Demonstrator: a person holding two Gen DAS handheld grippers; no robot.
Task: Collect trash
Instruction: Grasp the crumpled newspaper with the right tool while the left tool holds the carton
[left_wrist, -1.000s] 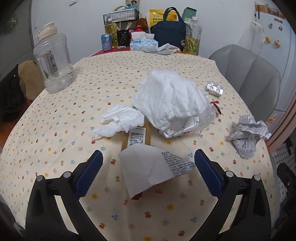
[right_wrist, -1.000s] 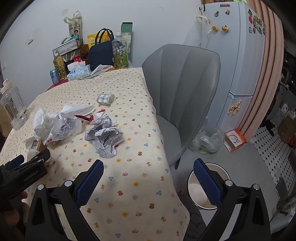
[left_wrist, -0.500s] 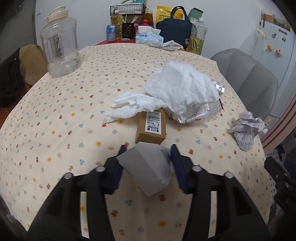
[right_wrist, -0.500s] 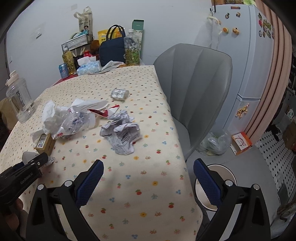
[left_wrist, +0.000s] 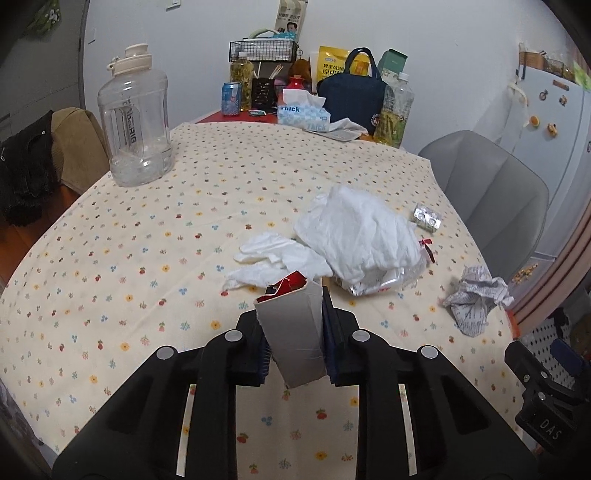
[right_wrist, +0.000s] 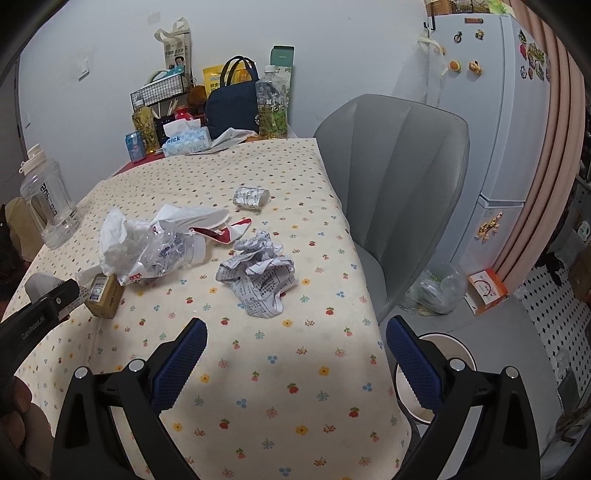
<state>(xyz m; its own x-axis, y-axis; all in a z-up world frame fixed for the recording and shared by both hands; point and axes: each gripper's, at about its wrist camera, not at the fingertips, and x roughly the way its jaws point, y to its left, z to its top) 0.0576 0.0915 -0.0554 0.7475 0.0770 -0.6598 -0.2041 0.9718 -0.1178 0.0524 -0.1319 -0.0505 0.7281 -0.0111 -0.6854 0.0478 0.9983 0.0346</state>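
Left wrist view: left gripper (left_wrist: 293, 343) clamped on a flattened grey carton piece (left_wrist: 291, 332), torn red edge uppermost, held clear above the floral tablecloth (left_wrist: 147, 258). Landmark for all positions below: the white crumpled bag (left_wrist: 354, 232) near mid-table. Touching its near-left side, a crumpled white tissue (left_wrist: 273, 258). Under its near edge, a crushed clear plastic bottle (left_wrist: 384, 277). Beyond it on the right, near the table edge, a small foil blister pack (left_wrist: 426, 218). Nearer the camera and well to its right, a crumpled printed paper (left_wrist: 476, 299), apart from it. Far left of it, a large clear water jug (left_wrist: 135, 122). Far behind it, at the table's back edge, a blue tissue box (left_wrist: 303, 114) and a navy bag (left_wrist: 351, 96). Right of it, off the table, a grey chair (left_wrist: 491, 192). Right wrist view: right gripper (right_wrist: 295, 365) spread wide with nothing between the blue pads (right_wrist: 177, 362), hovering over the near right corner of the tablecloth (right_wrist: 295, 406). Same bag (right_wrist: 114, 236) at mid-left, crushed bottle (right_wrist: 173, 251) against it, a small brown box (right_wrist: 105, 295) just in front of it, printed paper (right_wrist: 258, 273) to its right, blister pack (right_wrist: 251, 197) behind and right of it. On the floor, well right of the bag and below the table corner, a round white bin (right_wrist: 454, 354), partly hidden by the right finger. Left gripper body (right_wrist: 37, 314) visible at the left edge with the grey carton piece (right_wrist: 40, 286) in it.
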